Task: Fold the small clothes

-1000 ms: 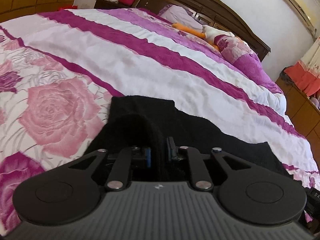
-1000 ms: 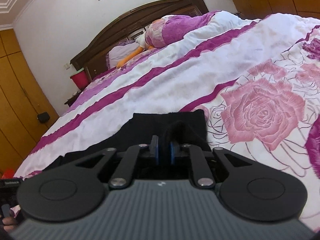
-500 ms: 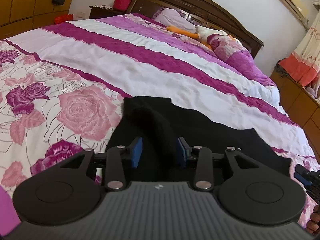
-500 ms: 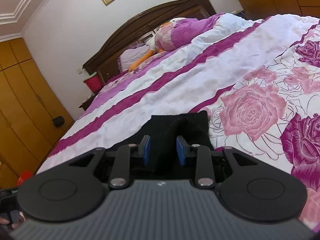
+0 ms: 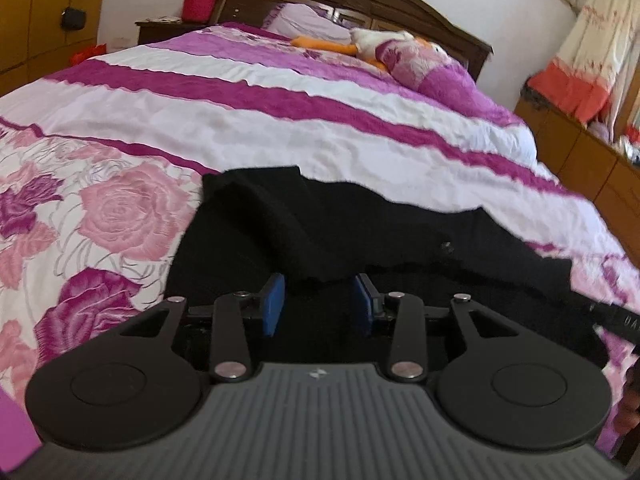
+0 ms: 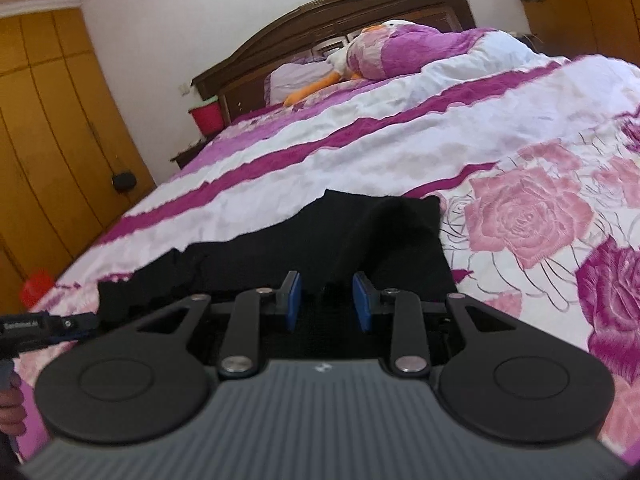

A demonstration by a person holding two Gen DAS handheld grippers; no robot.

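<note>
Folding: we are working a black garment [image 5: 360, 224] on the bed [image 5: 280, 128], and judging by its doubled edges we are partway through the fold.
Garment: it is lying spread across the near part of the quilt, over the rose print and the white band, with one end turned back on itself in a thick roll.
Left claw [image 5: 318, 302]: we are holding it released; the blue pads [image 5: 274, 304] are standing apart, with a flap of the cloth drooping between them but not pinched.
Right claw [image 6: 326, 302]: we are holding it released too; its pads [image 6: 294, 300] are parted, and a raised hump of cloth is sitting just ahead of the gap, untouched by either pad.
Why so: both claws are hovering low and close over opposite ends of the garment, which we are reading as having let the folded edge settle flat, so that the cloth is resting by its own weight.
Each other: the right claw's tip is showing at the right edge of the left view, and the left one at the left edge of the right view, so we are flanking the garment.
Next: we are probably needing a fresh grip on an edge for another fold.
Risk: the loose flap may be catching on a pad.
</note>
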